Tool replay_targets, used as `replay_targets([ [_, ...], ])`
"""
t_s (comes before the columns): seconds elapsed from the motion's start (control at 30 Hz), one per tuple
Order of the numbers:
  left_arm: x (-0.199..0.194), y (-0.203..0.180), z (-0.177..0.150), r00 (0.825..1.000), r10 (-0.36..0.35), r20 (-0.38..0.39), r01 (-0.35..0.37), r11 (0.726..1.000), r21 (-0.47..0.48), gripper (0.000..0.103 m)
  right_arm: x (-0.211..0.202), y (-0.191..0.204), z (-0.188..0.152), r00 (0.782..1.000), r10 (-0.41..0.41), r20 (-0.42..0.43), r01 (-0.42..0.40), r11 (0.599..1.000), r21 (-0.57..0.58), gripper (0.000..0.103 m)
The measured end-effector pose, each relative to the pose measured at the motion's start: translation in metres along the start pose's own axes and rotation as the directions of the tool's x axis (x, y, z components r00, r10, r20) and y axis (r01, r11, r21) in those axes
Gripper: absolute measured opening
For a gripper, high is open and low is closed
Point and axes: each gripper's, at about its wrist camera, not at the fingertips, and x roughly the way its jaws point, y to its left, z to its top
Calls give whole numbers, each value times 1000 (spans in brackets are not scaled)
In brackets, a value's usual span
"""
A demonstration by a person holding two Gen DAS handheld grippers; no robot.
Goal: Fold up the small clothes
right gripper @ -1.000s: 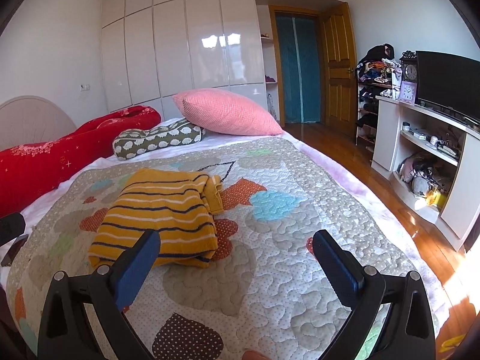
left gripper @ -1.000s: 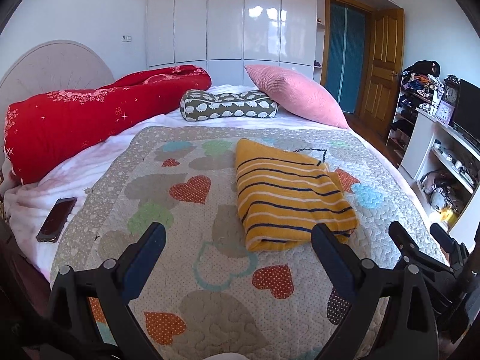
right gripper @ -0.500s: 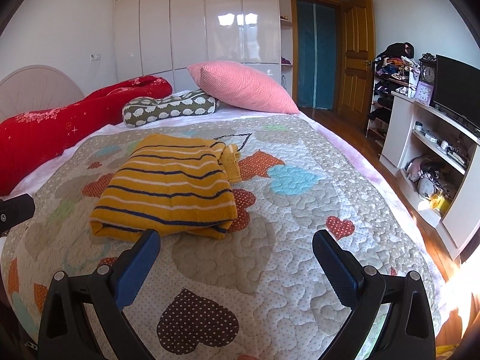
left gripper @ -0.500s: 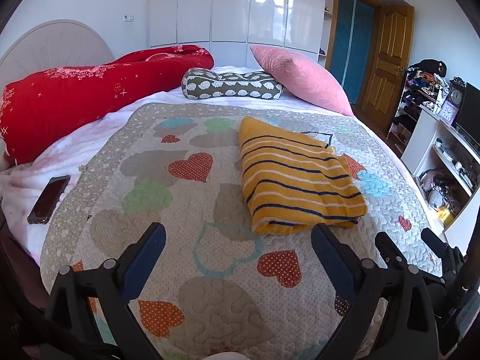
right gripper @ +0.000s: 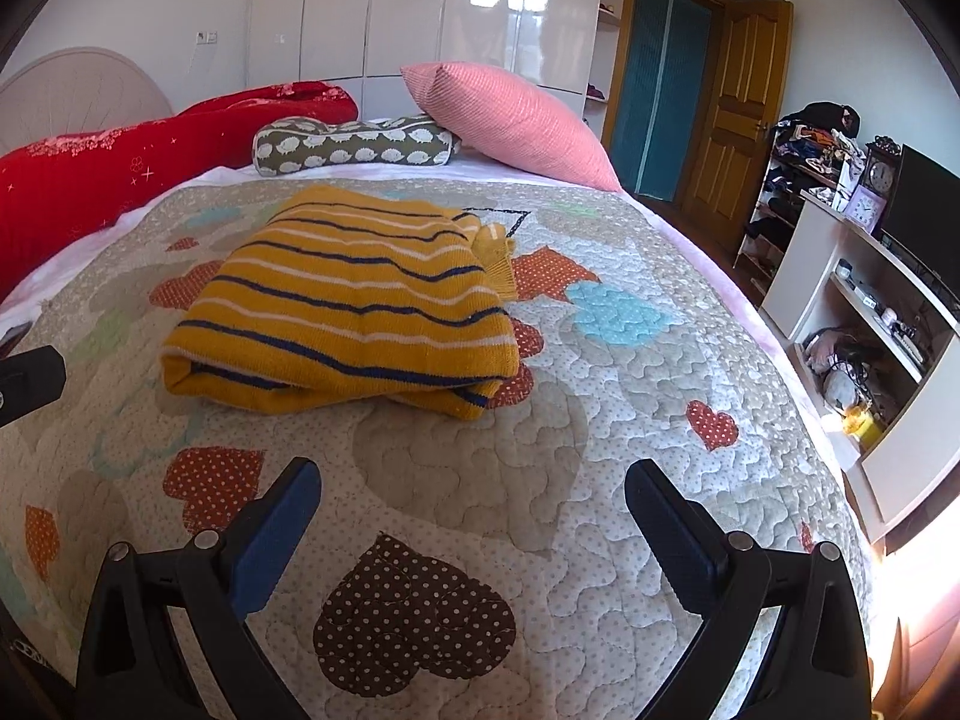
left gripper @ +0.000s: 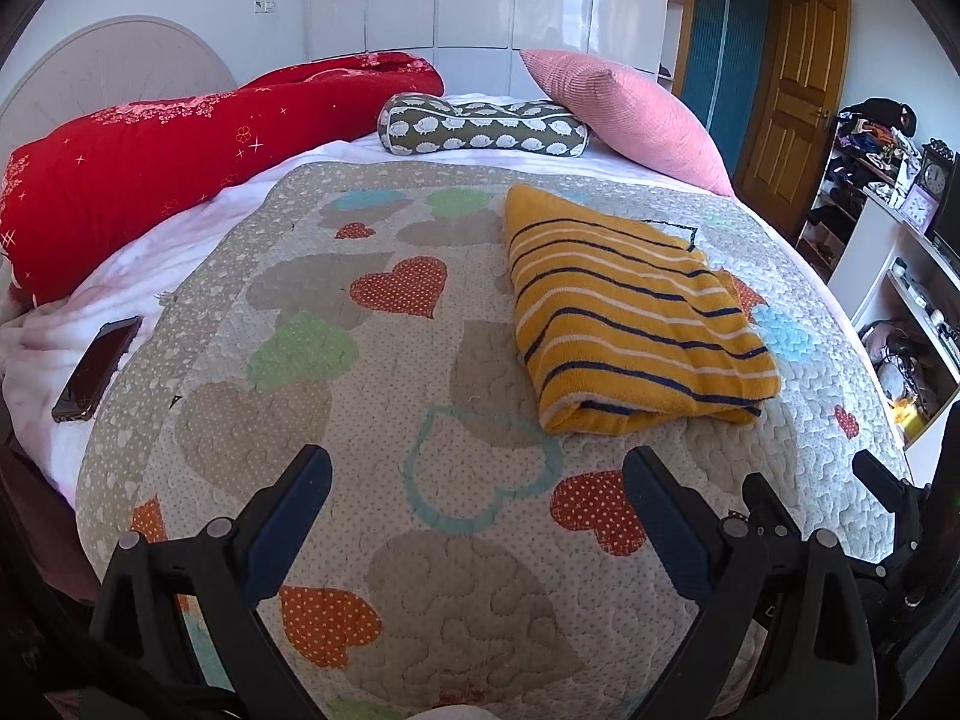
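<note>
Folded sweater (left gripper: 636, 312) on quilt (left gripper: 372, 420), pillows (left gripper: 624, 108) behind, phone (left gripper: 96, 369) far left.

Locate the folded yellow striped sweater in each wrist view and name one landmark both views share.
Left wrist: the yellow striped sweater lies right of centre on the quilt.
Right wrist: the sweater lies left of centre, above the left finger.
Shared landmark: the pink pillow behind it.

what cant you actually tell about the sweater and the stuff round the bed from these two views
- Sweater: sleeves and inner layers hidden by its own folds, both views.
- Phone: screen dark, left view; in the right view only a sliver shows at the frame edge.
- Clock: hands too small to read.
- Shelf: items blurred and cut by the fisheye rim.
</note>
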Motion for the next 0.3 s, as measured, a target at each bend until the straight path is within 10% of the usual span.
replay_targets([
  [0.3,23,5,-6,996,-11,-86,10,1000,-21,97,15,-6,1,999,16,-37,-15,999,32,102],
])
